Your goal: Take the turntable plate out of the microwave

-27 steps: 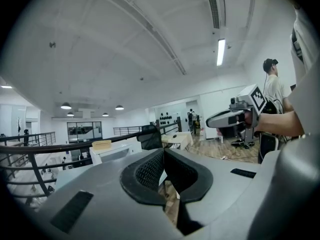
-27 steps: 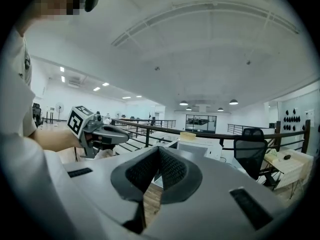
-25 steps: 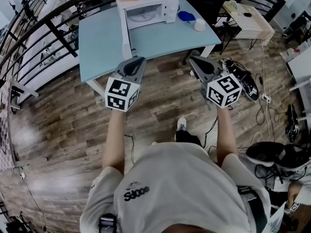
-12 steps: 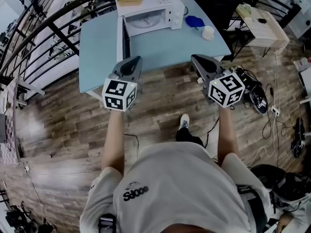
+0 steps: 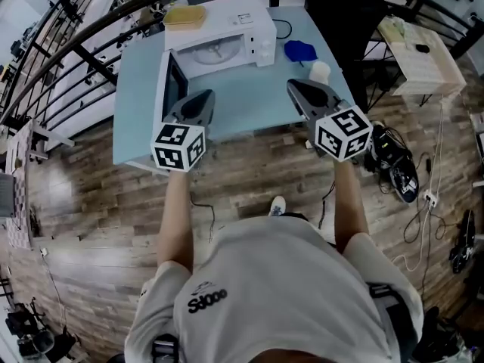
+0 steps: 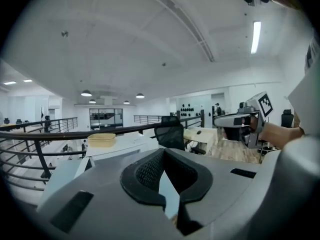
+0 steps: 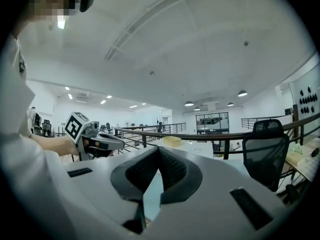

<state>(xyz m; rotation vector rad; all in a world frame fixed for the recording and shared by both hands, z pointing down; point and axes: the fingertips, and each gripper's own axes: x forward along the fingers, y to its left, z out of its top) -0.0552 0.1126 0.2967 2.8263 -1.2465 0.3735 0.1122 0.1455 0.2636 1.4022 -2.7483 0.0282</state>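
Observation:
The white microwave (image 5: 227, 23) stands at the back of the light blue table (image 5: 249, 97), its door (image 5: 169, 82) swung open to the left. The glass turntable plate (image 5: 218, 51) lies inside the cavity. My left gripper (image 5: 204, 95) is shut and empty, over the table's front part just right of the open door. Shut and empty too, my right gripper (image 5: 290, 86) hangs over the table right of the microwave. In the left gripper view my left gripper (image 6: 161, 151) points at the microwave (image 6: 125, 146); the plate is hidden there.
A yellow box (image 5: 185, 15) lies on top of the microwave. A blue object (image 5: 299, 50) and a white cup (image 5: 319, 70) sit on the table's right side. A black chair (image 5: 344, 6) and a wooden side table (image 5: 423, 48) stand right; a railing (image 5: 76, 44) runs behind.
The person has walked up to the table. Both grippers, still shut, moved forward from over the floor to over the table's front edge. The microwave door now shows swung open.

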